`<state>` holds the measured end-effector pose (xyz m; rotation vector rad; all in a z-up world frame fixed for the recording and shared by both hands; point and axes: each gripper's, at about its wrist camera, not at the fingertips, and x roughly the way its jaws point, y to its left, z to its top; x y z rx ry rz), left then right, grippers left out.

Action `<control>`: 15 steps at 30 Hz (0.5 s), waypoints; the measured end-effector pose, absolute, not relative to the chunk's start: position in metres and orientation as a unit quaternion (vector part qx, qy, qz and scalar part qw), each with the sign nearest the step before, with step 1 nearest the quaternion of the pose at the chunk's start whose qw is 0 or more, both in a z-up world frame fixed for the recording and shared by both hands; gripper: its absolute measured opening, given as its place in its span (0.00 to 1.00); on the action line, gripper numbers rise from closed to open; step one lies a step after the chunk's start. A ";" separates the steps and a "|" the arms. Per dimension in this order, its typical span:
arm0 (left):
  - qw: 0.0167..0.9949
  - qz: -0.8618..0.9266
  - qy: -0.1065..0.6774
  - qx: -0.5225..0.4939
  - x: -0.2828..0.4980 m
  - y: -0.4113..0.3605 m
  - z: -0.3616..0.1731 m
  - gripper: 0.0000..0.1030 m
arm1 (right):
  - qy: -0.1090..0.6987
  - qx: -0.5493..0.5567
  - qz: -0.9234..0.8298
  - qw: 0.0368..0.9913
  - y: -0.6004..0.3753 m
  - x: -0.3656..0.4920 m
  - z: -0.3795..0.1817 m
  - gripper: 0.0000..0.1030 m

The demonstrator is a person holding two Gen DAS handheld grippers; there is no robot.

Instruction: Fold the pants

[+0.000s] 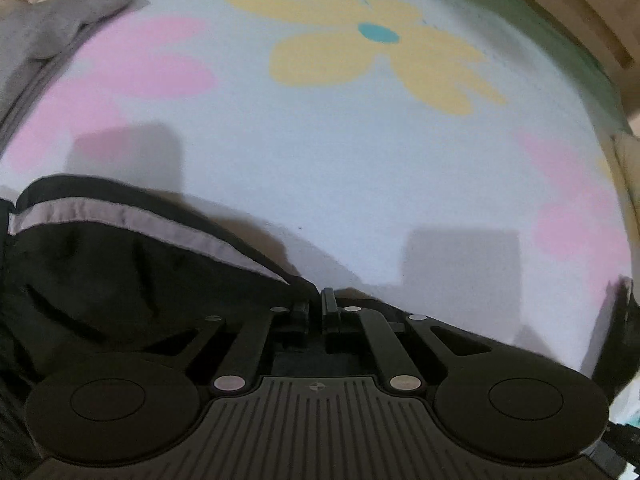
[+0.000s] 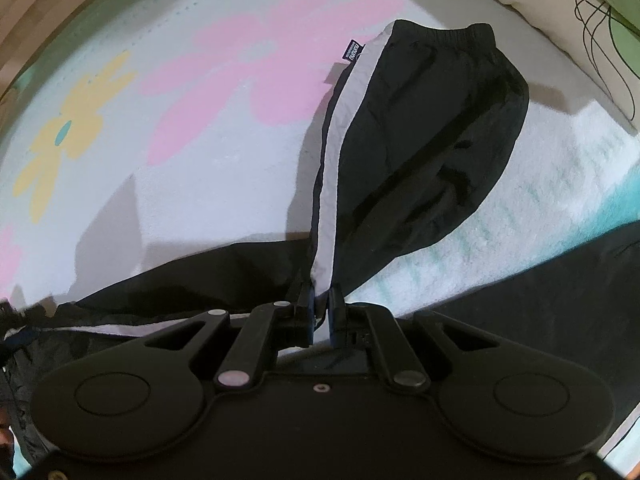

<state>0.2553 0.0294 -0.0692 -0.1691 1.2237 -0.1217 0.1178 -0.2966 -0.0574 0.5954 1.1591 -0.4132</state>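
Down on a pale rug printed with big flowers lie the black pants, the ones with a light grey stripe running along the side seam. In the right wrist view one part of them stretches away from the camera, the elastic waistband at the far end and a small dark label standing out at the seam near it. The near end of that striped seam runs up into the right gripper, whose jaws are clenched on the fabric, grey stripe pinched between them. More black cloth spreads low to the left of that gripper, with another length of stripe across it, and a dark sheet of fabric fills the lower right corner.

From the left wrist view, a fold of the same pants sits at the lower left, its stripe slanting down toward the left gripper. Those jaws are drawn tight together right at the edge of the black cloth; whether any fabric is actually caught between them cannot be told from this angle.

Beyond the pants the rug shows a yellow flower with a teal centre, and pink flowers to either side. A grey piece of cloth lies at the rug's far left edge in the left view. Wooden flooring borders the rug, and a thin dark cable loops over a cream surface at the upper right of the right view.
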 end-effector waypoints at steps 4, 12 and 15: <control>0.838 -0.044 0.539 -0.077 0.229 0.031 -0.035 0.04 | 0.526 0.285 -0.185 0.780 -0.298 0.115 -0.052 0.11; 0.881 -0.034 0.470 -0.044 0.132 0.035 0.040 0.04 | 0.475 0.294 -0.185 0.808 -0.296 0.078 -0.001 0.11; 0.888 -0.034 0.457 -0.033 0.092 0.039 0.051 0.04 | 0.457 0.306 -0.179 0.816 -0.293 0.046 0.018 0.11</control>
